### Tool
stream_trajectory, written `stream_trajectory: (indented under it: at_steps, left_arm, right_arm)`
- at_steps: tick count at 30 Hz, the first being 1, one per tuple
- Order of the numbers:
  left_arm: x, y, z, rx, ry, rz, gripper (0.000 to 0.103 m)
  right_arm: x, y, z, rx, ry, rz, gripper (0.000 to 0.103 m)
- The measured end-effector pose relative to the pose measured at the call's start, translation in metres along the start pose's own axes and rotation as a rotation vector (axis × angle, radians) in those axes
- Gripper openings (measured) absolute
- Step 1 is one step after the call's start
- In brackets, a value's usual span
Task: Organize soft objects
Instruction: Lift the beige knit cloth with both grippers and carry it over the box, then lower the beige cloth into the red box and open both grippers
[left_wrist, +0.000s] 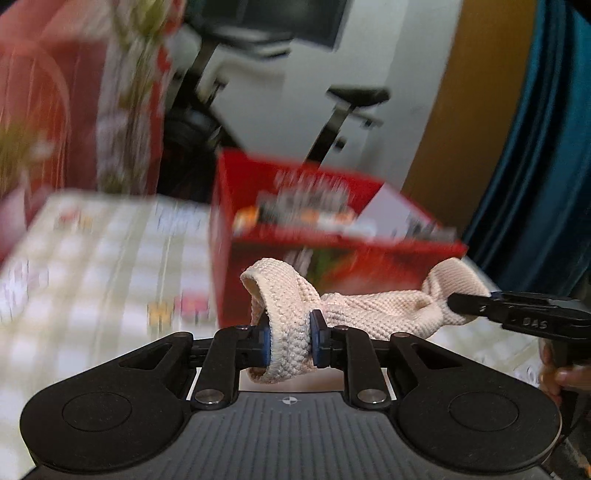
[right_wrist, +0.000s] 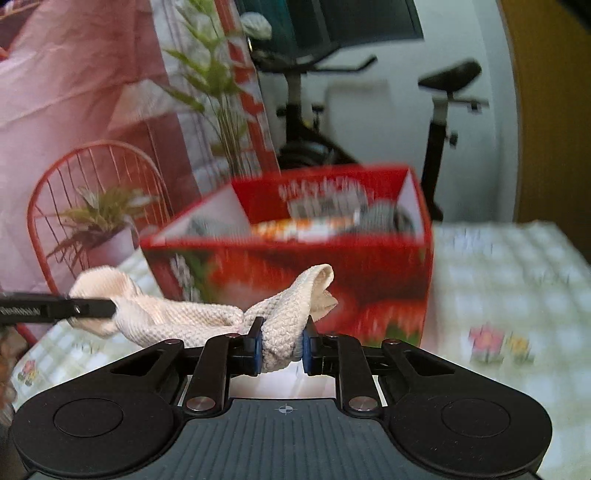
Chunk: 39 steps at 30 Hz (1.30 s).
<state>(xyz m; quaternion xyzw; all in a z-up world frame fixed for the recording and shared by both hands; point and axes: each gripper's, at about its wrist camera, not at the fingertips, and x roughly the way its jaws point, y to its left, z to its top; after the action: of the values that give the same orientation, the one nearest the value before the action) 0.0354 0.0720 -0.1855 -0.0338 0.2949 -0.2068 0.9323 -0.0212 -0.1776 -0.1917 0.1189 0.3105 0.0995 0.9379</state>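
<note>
Left hand-held gripper (left_wrist: 289, 341) and right hand-held gripper (right_wrist: 282, 347) each pinch one end of a cream sock (left_wrist: 364, 304), stretched between them above the surface (right_wrist: 517, 288) before a red box (right_wrist: 332, 280), apparently holding blurred items.

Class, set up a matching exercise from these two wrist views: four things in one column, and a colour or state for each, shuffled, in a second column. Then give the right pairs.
Things:
1. cloth
2. box
3. chair
4. bike seat

Colours or states:
A. black, behind the box
B. red wire, beside a potted plant
C. cream knit, pinched at both ends
D. red, open-topped, items inside

Pairs: 1-C, 2-D, 3-B, 4-A. The left gripper and the right gripper each clamp one end of the cloth.
</note>
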Motion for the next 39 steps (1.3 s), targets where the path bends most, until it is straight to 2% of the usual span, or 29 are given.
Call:
stream_trajectory:
  at_steps: [9, 14, 16, 21, 28, 33, 38, 39]
  left_arm:
    - [0.011, -0.026, 0.068, 0.106, -0.112, 0.043, 0.02]
    - [0.042, -0.039, 0.097, 0.146, -0.172, 0.124, 0.02]
    - [0.059, -0.045, 0.106, 0.159, -0.174, 0.148, 0.02]
    - [0.115, -0.055, 0.122, 0.231, -0.095, 0.194, 0.02]
    - [0.169, -0.046, 0.118, 0.283, 0.092, 0.202, 0.02]
    - [0.181, -0.035, 0.109, 0.285, 0.17, 0.208, 0.02]
    - [0.181, -0.028, 0.108, 0.274, 0.181, 0.199, 0.021]
    - [0.181, -0.027, 0.108, 0.271, 0.18, 0.194, 0.022]
  right_arm:
    - [0.002, 0.009, 0.071, -0.154, -0.102, -0.031, 0.017]
    - [0.025, 0.007, 0.11, -0.238, -0.148, -0.105, 0.017]
    - [0.041, 0.003, 0.121, -0.27, -0.154, -0.151, 0.017]
    - [0.089, -0.004, 0.129, -0.327, -0.102, -0.219, 0.017]
    - [0.149, -0.018, 0.117, -0.33, 0.079, -0.208, 0.017]
    - [0.167, -0.019, 0.107, -0.31, 0.156, -0.193, 0.018]
    - [0.171, -0.021, 0.103, -0.313, 0.174, -0.193, 0.019]
    - [0.172, -0.02, 0.103, -0.319, 0.174, -0.196, 0.024]
